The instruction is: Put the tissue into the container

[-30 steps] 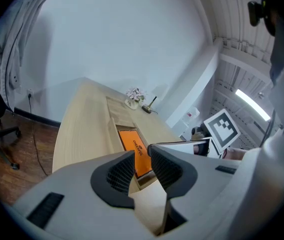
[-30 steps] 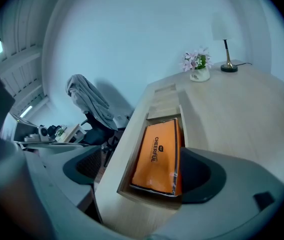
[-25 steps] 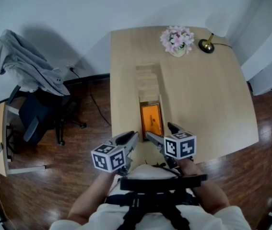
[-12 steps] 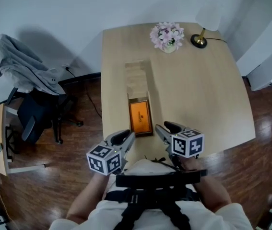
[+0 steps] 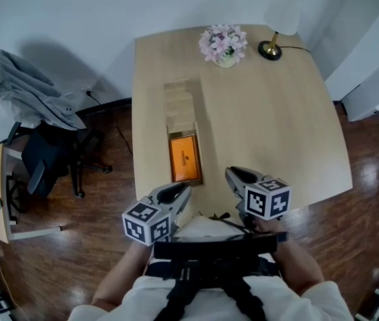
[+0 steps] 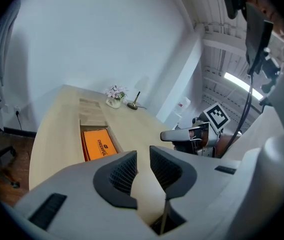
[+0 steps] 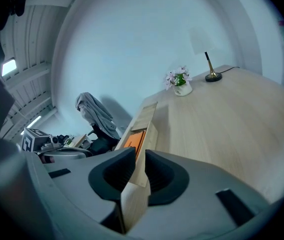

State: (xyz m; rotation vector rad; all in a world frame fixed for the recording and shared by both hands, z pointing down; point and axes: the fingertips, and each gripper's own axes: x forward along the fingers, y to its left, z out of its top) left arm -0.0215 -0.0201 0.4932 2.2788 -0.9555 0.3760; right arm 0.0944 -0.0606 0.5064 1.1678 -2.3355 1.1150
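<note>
**A:** Where's the tissue?

**B:** It's the orange pack (image 5: 184, 158), lying flat in the near end of the long wooden container (image 5: 180, 102), on the left half of the table (image 5: 276, 126). Nothing is touching it.

**A:** And the grippers?

**B:** Both hang by the table's near edge, apart from the box. The right gripper (image 5: 232, 174) has its jaws closing on air, with only a slim gap between them and nothing in it. The left gripper (image 5: 178, 190) has its jaws close together with a slim gap, also empty.

**A:** Which step, then?

**B:** My read is that the placing looks done and the tools are clear of it.

**A:** What's next?

**B:** Little, I'd judge. The pale wood over the far half may be a sliding lid, but I can't tell. If it is, the move calls for a jaw tip on its edge, drawing it along the box without snagging the pack.
</note>
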